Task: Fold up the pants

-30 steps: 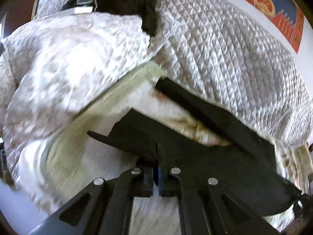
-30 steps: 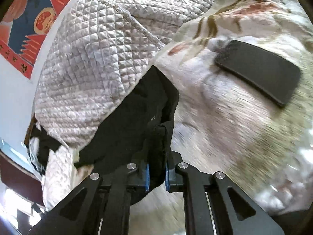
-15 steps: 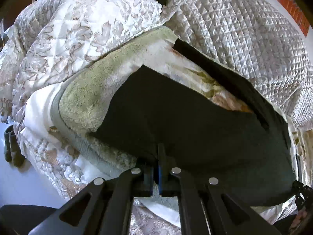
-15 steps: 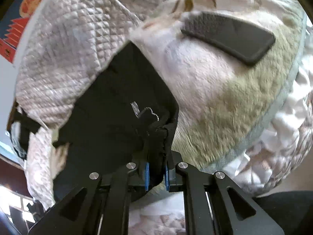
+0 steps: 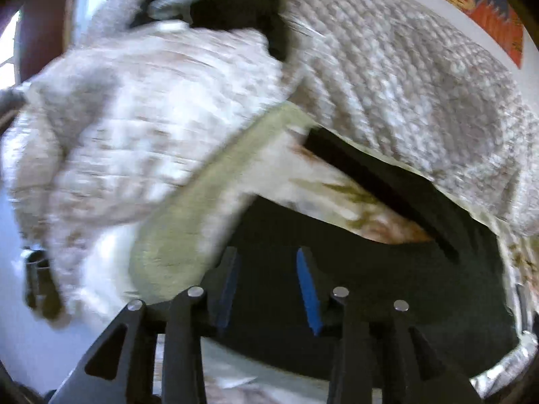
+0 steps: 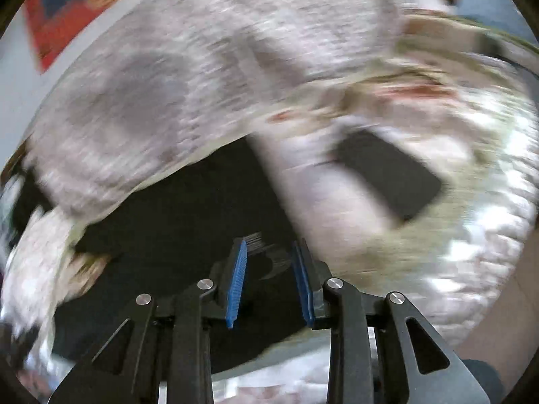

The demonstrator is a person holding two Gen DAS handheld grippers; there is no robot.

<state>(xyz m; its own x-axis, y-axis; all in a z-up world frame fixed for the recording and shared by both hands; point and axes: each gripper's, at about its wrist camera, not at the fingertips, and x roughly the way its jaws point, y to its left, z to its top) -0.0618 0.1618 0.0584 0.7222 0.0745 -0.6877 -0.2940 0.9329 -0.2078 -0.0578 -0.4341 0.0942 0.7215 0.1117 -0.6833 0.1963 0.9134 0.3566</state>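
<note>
On the bed, the pants (image 5: 387,289) lie spread as a broad black sheet over a pale blanket (image 5: 188,222) with a green fleece edge, one leg running off as a dark strip along the foot of a grey quilt (image 5: 404,77). Left gripper (image 5: 267,286) hangs just over the near edge of the pants with its blue pads (image 5: 306,289) wide apart and nothing between them. Right gripper (image 6: 269,279) is likewise spread, its pads (image 6: 237,282) bare, poised over the black cloth (image 6: 175,222); whether the tips touch the fabric cannot be told through the blur. Beside the pants, farther right in the right wrist view, a flat black slab (image 6: 390,175) rests on the blanket. Behind the quilt, a red and blue poster (image 5: 478,6) hangs on the wall.
</note>
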